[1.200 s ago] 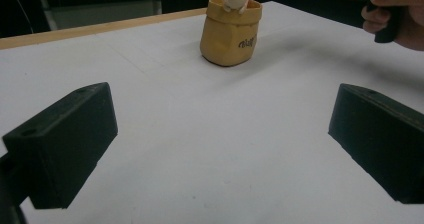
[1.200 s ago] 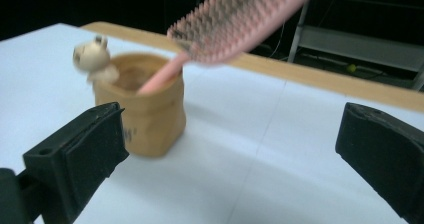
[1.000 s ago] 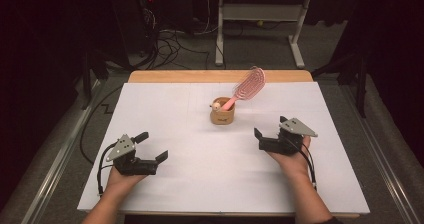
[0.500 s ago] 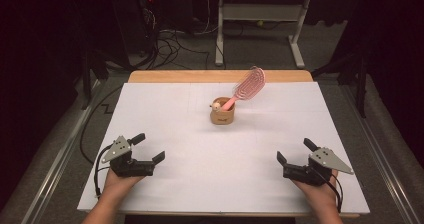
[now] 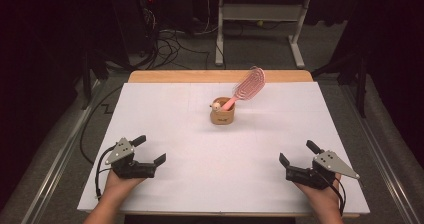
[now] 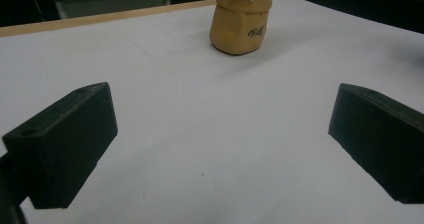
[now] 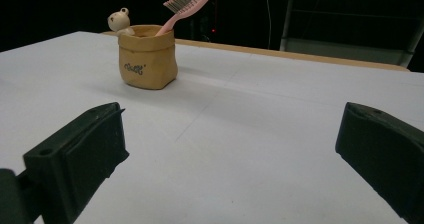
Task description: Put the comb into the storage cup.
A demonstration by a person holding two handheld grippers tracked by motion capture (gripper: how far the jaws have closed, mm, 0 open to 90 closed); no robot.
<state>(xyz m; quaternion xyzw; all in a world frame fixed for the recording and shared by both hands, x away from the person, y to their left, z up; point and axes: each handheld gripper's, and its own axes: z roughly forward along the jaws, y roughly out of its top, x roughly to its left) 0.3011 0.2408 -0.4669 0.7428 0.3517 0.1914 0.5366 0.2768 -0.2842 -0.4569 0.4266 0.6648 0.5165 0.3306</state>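
**Both tongs wide open, empty, at near edge**

Left tongs (image 5: 149, 151) rest near the table's (image 5: 170, 114) near-left corner, right tongs (image 5: 299, 152) near the near-right corner; jaws spread wide, gripping nothing, hands flat on the smooth white table. Well apart from both, toward the far edge's middle: tan, crumpled sack-shaped cup (image 5: 223, 115) with a small bear figure on its rim, pink ribbed hairbrush (image 5: 246, 88) standing in it, leaning right.

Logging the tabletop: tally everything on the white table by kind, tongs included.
Tan holder with a small bear figure on its rim: 1
Pink hairbrush standing in the holder: 1
Tongs, left tongs and right tongs, both open: 2
Total: 4
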